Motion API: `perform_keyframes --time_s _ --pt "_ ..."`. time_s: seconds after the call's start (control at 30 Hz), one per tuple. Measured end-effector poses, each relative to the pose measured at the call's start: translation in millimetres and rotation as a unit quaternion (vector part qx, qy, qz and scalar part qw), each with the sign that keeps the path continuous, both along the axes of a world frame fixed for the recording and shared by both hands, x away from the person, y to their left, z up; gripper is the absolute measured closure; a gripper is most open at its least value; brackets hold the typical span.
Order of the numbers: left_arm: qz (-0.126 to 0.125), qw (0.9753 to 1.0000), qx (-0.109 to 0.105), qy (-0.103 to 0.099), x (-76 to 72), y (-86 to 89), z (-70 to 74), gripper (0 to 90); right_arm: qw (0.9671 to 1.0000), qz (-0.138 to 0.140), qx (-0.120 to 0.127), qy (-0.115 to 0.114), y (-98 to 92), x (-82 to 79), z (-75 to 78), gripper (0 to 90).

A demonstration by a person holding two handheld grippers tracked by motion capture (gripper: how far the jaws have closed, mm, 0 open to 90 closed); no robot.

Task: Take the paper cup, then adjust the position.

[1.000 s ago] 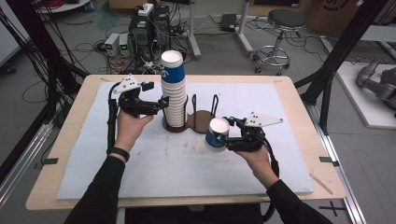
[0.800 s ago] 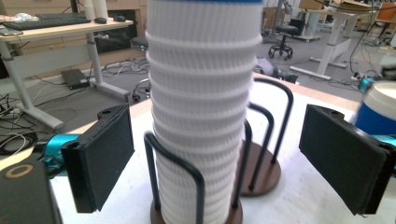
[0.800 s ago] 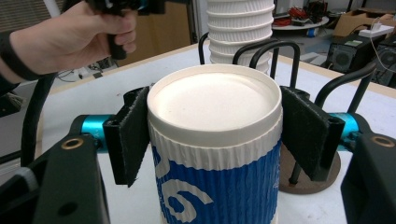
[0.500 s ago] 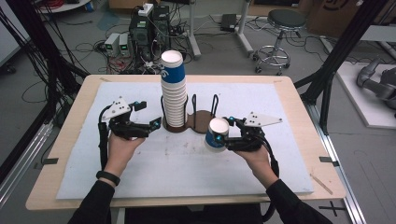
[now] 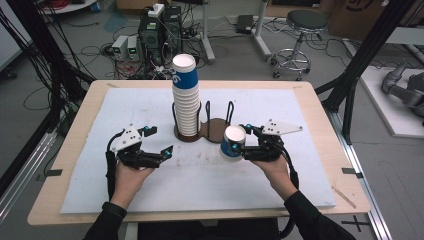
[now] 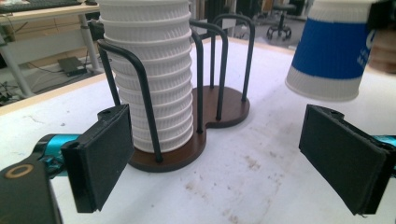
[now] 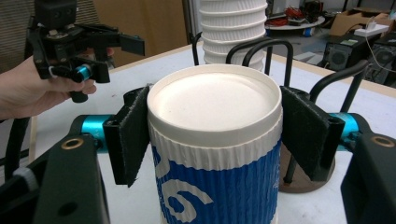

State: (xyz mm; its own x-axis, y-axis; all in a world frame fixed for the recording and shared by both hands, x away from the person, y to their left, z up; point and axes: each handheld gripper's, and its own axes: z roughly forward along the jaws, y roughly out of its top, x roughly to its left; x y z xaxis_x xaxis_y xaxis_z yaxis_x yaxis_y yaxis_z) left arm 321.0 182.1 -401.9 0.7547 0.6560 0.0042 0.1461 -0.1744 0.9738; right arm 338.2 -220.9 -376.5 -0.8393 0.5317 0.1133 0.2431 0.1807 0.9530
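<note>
Noted ribbed blue-and-white paper cup clamped between padded black jaws of right gripper, held clear of white mat just beside brown wooden wire-hooped cup rack. Found left gripper spread wide, empty. Confirmed corrugated white stack of nested cups seated in rack, seen close through left gripper view.

stool, computer towers, floor cables
</note>
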Motion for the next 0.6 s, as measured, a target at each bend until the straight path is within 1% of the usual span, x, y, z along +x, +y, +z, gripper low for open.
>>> perform_keyframes --time_s 0.07,0.13,0.23,0.4,0.5,0.6 --pt "0.0 1.0 -0.004 -0.001 -1.1 0.4 0.4 10.1 1.0 -0.002 0.002 -0.001 -1.2 0.6 0.2 29.6" --pt "-0.003 1.0 -0.001 -0.006 -1.9 -0.6 0.3 10.1 1.0 -0.004 0.002 -0.001 -1.7 0.8 0.2 29.6" --pt "-0.007 1.0 -0.004 -0.003 -1.7 -4.0 -0.7 10.1 1.0 -0.002 0.0 0.0 -1.4 0.6 0.1 29.6" --pt "-0.019 0.9998 0.005 -0.004 -1.6 -13.9 -1.5 10.1 1.0 0.001 0.002 -0.002 -0.8 -0.7 0.8 29.6" --pt "-0.036 0.9993 0.008 -0.005 -2.8 -19.4 -2.4 10.1 1.0 0.003 0.005 -0.004 -1.3 -1.6 1.7 29.6" --pt "-0.051 0.9987 0.007 -0.001 -2.6 -24.6 -3.7 10.1 1.0 0.003 0.007 -0.005 -1.8 -1.5 2.1 29.6"
